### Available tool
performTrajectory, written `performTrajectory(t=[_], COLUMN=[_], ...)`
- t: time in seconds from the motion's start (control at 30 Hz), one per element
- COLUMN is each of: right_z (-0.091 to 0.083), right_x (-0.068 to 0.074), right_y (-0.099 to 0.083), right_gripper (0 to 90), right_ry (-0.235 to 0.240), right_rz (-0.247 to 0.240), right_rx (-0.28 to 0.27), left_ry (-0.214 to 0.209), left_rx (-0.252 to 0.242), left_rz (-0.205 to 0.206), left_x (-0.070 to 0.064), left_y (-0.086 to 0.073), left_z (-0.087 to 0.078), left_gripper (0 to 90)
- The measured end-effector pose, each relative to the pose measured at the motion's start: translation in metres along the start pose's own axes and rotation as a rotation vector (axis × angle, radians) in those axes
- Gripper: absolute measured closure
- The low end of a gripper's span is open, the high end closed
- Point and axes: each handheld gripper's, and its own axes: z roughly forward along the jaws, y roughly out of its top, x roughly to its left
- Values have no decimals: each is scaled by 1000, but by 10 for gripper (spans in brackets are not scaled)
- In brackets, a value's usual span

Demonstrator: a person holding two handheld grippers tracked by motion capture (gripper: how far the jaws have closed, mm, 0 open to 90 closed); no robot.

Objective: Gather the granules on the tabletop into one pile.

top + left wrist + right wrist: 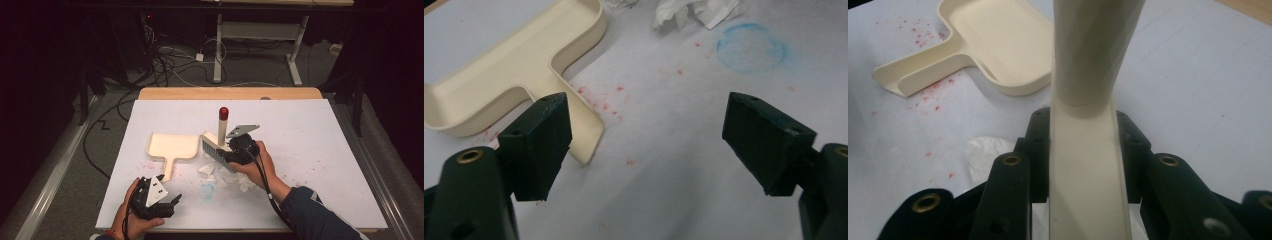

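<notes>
A cream dustpan [172, 146] lies flat left of the table's centre, its handle pointing toward the front edge. A cream hand brush [221, 131] with a red-tipped handle stands upright just right of the pan, bristles down on the white board. My right gripper [227, 153] is shut on the brush's base; in the right gripper view the brush handle [1087, 90] rises between the jaws of the right gripper [1083, 142]. My left gripper [174, 203] is open near the front edge. In its own view the left gripper [649, 135] holds nothing and the dustpan handle [583, 131] lies just beyond its left jaw.
Crumpled white paper scraps [216, 173] lie under and in front of the brush, with a pale blue mark [206, 190] nearby, seen as a blue ring [751, 47]. Red crumbs [599, 102] speckle the board around the dustpan handle. A wooden strip [230, 93] edges the far side.
</notes>
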Motion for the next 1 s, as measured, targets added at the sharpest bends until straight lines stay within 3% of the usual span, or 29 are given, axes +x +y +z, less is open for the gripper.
performTrajectory(t=[0.2, 0.53, 0.83, 1.0], right_z=[-14, -41, -60, -64], right_x=[0, -5, 2, 9], right_y=[-9, -26, -23, -19], right_gripper=[683, 682, 682, 683], right_ry=[14, 50, 61, 71], right_rz=[-27, -42, -85, -80], right_rx=[35, 46, -95, -144], left_ry=[-5, -15, -12, -10], left_rx=[4, 18, 18, 17], left_rz=[5, 16, 17, 17], left_x=[-2, -3, -3, -3], left_y=[1, 3, 4, 3], left_z=[2, 5, 5, 4], left_gripper=[188, 188, 188, 188])
